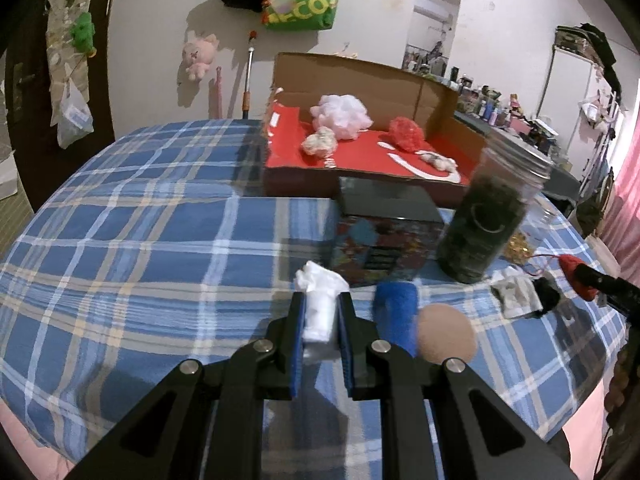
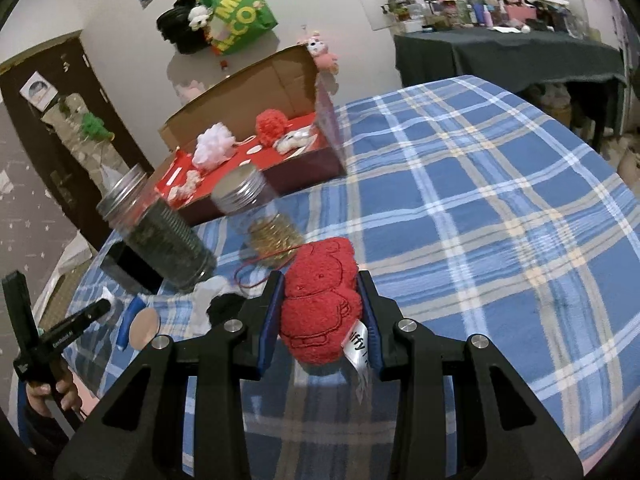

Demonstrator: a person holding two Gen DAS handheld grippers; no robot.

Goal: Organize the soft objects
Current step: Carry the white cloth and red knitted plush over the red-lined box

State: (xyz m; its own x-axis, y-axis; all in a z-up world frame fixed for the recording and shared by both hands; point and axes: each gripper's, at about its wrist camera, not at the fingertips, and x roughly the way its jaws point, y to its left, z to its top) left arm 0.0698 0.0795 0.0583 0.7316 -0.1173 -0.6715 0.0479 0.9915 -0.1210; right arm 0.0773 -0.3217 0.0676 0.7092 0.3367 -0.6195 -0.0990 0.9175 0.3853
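Note:
My left gripper [image 1: 322, 300] is shut on a white soft wad [image 1: 318, 308] above the plaid table. My right gripper [image 2: 320, 280] is shut on a red plush toy [image 2: 320, 300] with a white tag, held over the table; it also shows at the right edge of the left wrist view [image 1: 578, 278]. An open cardboard box with a red floor [image 1: 360, 156] [image 2: 244, 160] holds a white-pink pouf [image 1: 342, 116], a red pouf [image 1: 406, 134] and small pale soft pieces. A blue sponge [image 1: 396, 312], a tan round puff [image 1: 446, 338] and a white-and-black cloth [image 1: 520, 294] lie on the table.
A jar of dark green stuff [image 1: 488, 216] [image 2: 160, 232], a jar with gold bits [image 2: 260, 216] and a dark printed box [image 1: 384, 228] stand between the grippers and the cardboard box. The plaid cloth [image 1: 140, 220] covers the table. Bags and plush toys hang on the wall.

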